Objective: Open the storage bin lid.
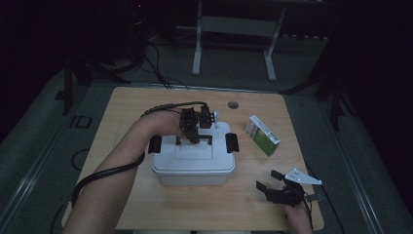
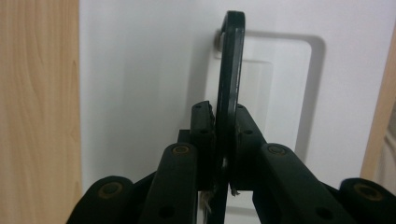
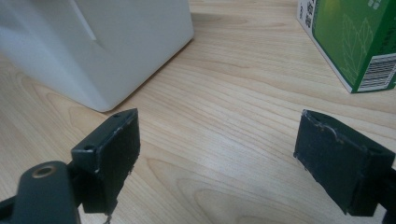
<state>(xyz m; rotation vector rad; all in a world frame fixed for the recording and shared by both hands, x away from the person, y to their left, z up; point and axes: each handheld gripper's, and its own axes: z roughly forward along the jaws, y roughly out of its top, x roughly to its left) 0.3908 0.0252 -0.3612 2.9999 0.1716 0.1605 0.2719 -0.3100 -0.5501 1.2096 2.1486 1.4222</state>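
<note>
The wooden table (image 1: 146, 107) carries a white plastic box (image 1: 193, 163) near its middle, a little toward the near edge, with a black latch at each end. Toward the right edge, well apart from the box, lies a green and white carton (image 1: 262, 135). On the box's lid (image 2: 140, 70) a thin black handle (image 2: 229, 79) stands upright out of its recess.

The left gripper (image 2: 223, 140) reaches down over the lid, and its jaws are pinching that handle from both sides, pads pressed flat on it. The right gripper (image 1: 272, 183) rests near the near right corner of the table with its fingers (image 3: 109, 149) spread wide and nothing between them, facing the gap between box and carton.

The step in hand looks like lifting the lid by its handle. To do it well, the pinch should stay square on the middle of the bar, and the pull should go straight up, so the lid does not tilt or jam. If the end latches are fastened, the whole box will rise; whether they are cannot be told here.
</note>
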